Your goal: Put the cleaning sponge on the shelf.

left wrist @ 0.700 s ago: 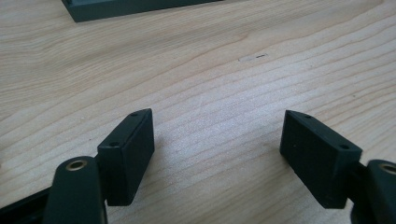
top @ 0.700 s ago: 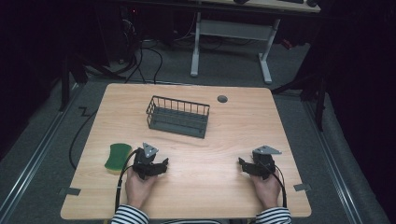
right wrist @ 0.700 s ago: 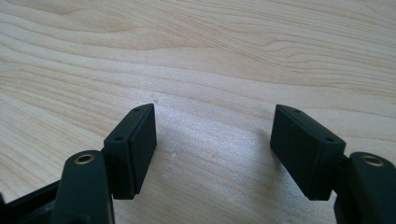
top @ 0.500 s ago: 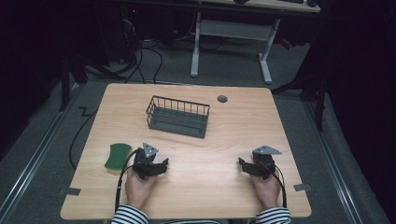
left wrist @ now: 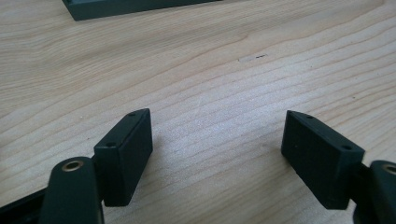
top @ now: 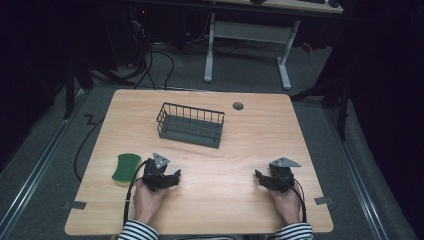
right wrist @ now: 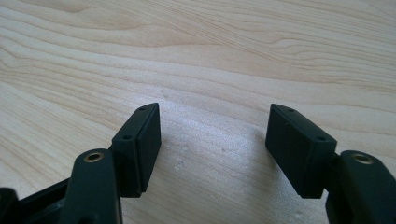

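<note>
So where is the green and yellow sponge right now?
In the high view the sponge lies near the table's left edge, just left of the left gripper and nearer the person than the wire basket.

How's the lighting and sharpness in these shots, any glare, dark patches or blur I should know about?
High view: the light wooden table is evenly lit and the floor around it falls dark; the dark wire basket and the green and yellow sponge read slightly soft. Left gripper view: crisp wood grain, soft shadows under the open jaws. Right gripper view: a mild bright sheen on the wood, no blur.
</note>
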